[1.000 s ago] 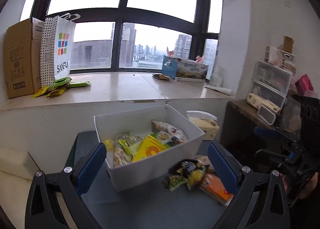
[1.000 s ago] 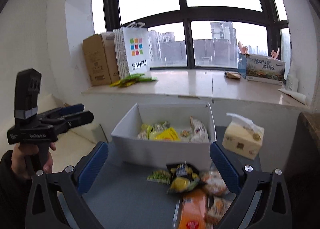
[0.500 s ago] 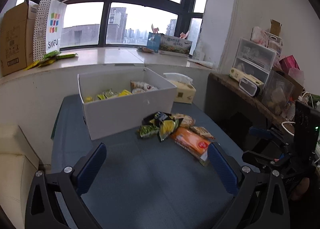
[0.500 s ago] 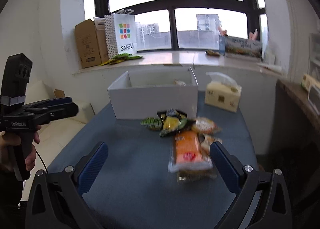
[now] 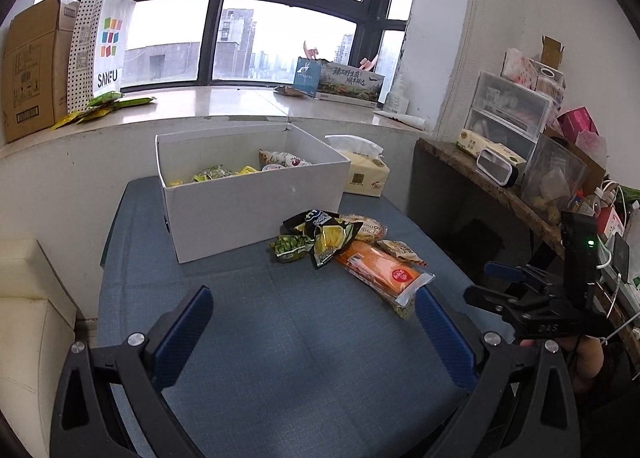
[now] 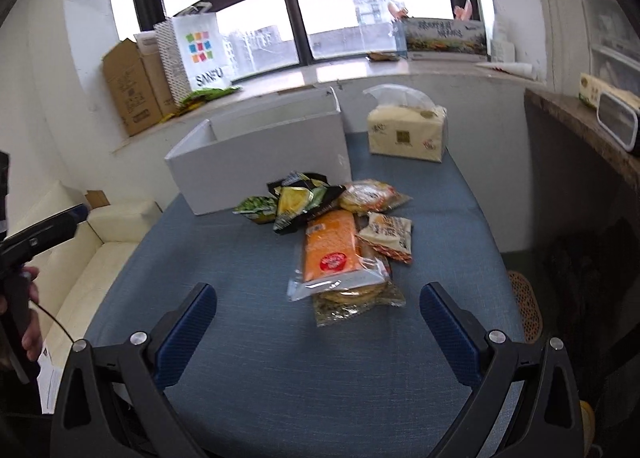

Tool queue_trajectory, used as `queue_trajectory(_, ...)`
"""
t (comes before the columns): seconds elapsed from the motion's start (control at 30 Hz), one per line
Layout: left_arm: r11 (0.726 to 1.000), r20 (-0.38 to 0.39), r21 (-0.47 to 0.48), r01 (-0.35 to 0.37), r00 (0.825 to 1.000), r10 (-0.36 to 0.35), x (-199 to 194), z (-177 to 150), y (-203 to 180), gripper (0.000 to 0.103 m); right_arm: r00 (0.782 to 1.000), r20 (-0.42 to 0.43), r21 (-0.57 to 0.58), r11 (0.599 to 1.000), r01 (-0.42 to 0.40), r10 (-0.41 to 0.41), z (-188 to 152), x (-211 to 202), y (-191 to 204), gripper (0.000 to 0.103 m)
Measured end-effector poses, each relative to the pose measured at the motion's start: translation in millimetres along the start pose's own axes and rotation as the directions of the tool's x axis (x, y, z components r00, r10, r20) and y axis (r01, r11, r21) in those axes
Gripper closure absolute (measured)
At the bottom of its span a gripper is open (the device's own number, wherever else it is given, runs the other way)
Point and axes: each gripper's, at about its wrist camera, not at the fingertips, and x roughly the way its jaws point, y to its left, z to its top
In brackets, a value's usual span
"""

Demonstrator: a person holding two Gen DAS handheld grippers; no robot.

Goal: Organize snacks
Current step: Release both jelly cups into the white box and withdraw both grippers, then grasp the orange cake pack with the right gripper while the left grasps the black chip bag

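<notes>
Bottom of the left wrist view: left gripper (image 5: 312, 334), black frame with ribbed blue pads, jaws spread wide, nothing between them, above the blue woven-fabric tabletop (image 5: 280, 358). Bottom of the right wrist view: right gripper (image 6: 318, 328), same build, jaws also wide apart and empty.

Centre of frame, a loose pile of snack packets lies on the cloth. Nearest is a flat rectangular orange packet in clear crinkly film (image 6: 330, 254), resting over a speckled clear-wrapped packet (image 6: 354, 304). Just right of it is a cream square pouch with red zigzag edge (image 6: 386, 236). Behind is a glossy black-and-yellow crumpled bag (image 6: 300, 199), touching a small green pea packet (image 6: 254, 205) on its left and a round-print orange-white pouch (image 6: 370, 195) on its right.

Just behind the pile stands a white rectangular cardboard box (image 5: 248, 205), open top, with more packets inside. Right of the box is a soft yellow tissue pack (image 6: 406, 131).

Upper left, on the pale stone windowsill: white paper shopping bag with coloured squares (image 5: 106, 53), beside a brown corrugated carton (image 5: 32, 65).
</notes>
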Motion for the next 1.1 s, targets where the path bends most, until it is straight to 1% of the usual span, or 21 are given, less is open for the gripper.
queue_trajectory(0.07,1.000,0.000,-0.002,0.007,1.000,-0.007,1,-1,0,0.000,1.000,-0.020,-0.015,1.000,0.001,-0.001,2,9,-1,0.000)
queue_trajectory(0.2,1.000,-0.010,0.002,0.010,1.000,-0.010,4,-4,-1,0.000,0.996,-0.069,-0.075,0.996,0.055,-0.060,10,33,-2,0.000)
queue_trajectory(0.3,1.000,-0.017,-0.008,0.014,1.000,-0.015,7,-6,0,0.000,0.993,-0.115,-0.109,0.994,0.025,-0.038,16,55,1,0.000)
queue_trajectory(0.37,1.000,-0.027,-0.015,0.014,1.000,-0.015,9,-7,2,0.000,0.987,-0.159,-0.164,0.987,0.007,-0.033,21,75,8,0.000)
queue_trajectory(0.43,1.000,-0.023,-0.013,0.011,1.000,-0.011,8,-7,2,0.000,0.975,-0.215,-0.203,0.979,0.004,-0.048,24,98,12,0.000)
queue_trajectory(0.53,1.000,-0.018,-0.018,0.009,1.000,-0.010,6,-8,5,0.000,0.957,-0.276,-0.198,0.980,0.031,-0.086,27,127,8,0.000)
queue_trajectory(0.7,0.999,-0.023,-0.041,0.005,1.000,-0.006,8,-9,12,0.000,0.942,-0.317,-0.170,0.984,0.055,-0.107,34,151,-2,0.001)
queue_trajectory(0.77,0.999,-0.022,-0.038,0.003,1.000,-0.004,7,-9,12,0.000,0.947,-0.301,-0.166,0.984,0.060,-0.109,37,148,-5,0.017)
queue_trajectory(0.8,0.999,-0.022,-0.038,0.004,1.000,-0.005,7,-9,13,0.000,0.951,-0.291,-0.163,0.985,0.060,-0.106,38,145,-5,0.019)
queue_trajectory(0.83,0.999,-0.024,-0.038,0.006,1.000,-0.007,8,-9,13,0.000,0.950,-0.296,-0.160,0.986,0.056,-0.102,38,143,-6,0.023)
queue_trajectory(0.87,0.999,-0.027,-0.042,0.005,1.000,-0.006,9,-9,14,0.000,0.948,-0.302,-0.167,0.984,0.055,-0.104,37,141,-6,0.032)
queue_trajectory(0.93,0.999,-0.033,-0.047,0.002,0.999,-0.003,11,-9,14,0.000,0.951,-0.298,-0.163,0.986,0.037,-0.085,37,132,-7,0.042)
queue_trajectory(1.0,0.999,-0.038,-0.042,0.005,0.999,-0.006,13,-10,14,0.000,0.952,-0.301,-0.150,0.988,0.019,-0.064,34,119,-7,0.043)
queue_trajectory(1.1,0.999,-0.046,-0.039,0.007,0.999,-0.009,16,-10,12,0.000,0.958,-0.273,-0.194,0.980,0.039,-0.092,22,92,-3,0.043)
